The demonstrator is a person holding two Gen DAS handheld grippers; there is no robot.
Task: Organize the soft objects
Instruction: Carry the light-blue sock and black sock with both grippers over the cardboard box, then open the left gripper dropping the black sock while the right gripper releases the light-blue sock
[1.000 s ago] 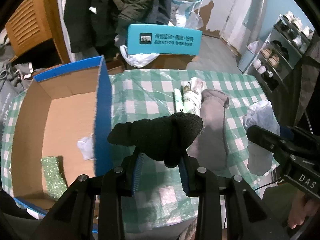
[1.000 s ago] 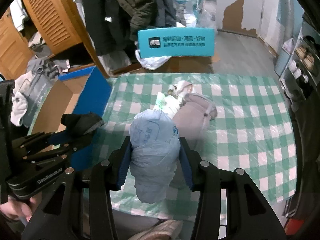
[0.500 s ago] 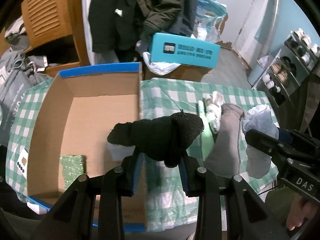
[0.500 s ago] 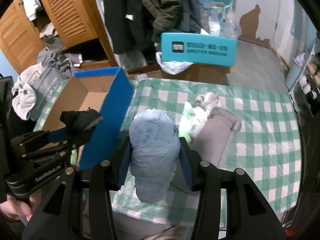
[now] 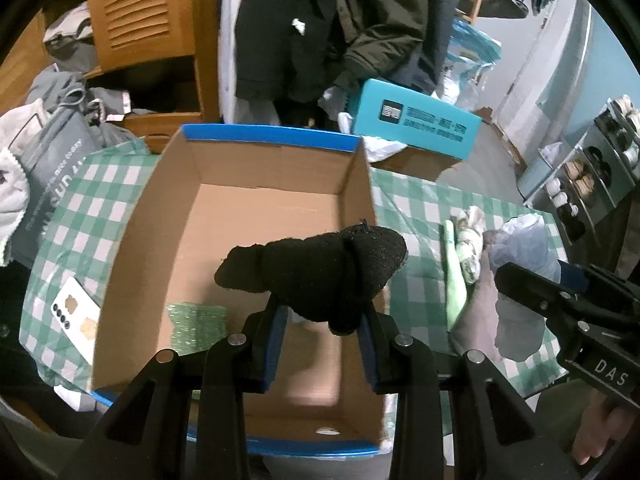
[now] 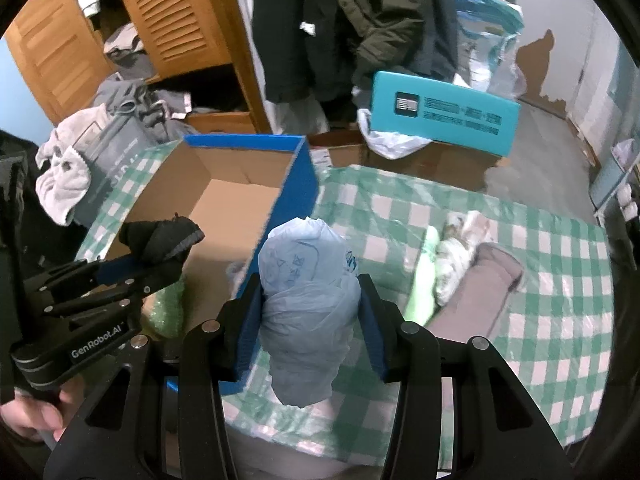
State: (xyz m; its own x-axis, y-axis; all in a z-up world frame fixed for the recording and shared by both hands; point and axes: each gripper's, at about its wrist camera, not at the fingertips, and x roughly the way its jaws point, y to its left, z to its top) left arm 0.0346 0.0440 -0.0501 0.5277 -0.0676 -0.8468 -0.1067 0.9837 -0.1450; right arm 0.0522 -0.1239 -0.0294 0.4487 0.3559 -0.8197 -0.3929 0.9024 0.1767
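The left tongs [image 5: 322, 322], clenched on a black sock [image 5: 316, 266] mid-frame over the cardboard box [image 5: 256, 208], look ready to drop, but the right tongs [image 6: 308, 312], gripping a pale blue plastic bag [image 6: 308, 296], hang beside the box's blue wall, so releasing there would likely miss.

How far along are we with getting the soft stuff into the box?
Done: a green sponge lies in the cardboard box. In hand: left gripper holds a black sock; right gripper holds a blue plastic bag. Left: a grey cloth and patterned roll on the table.
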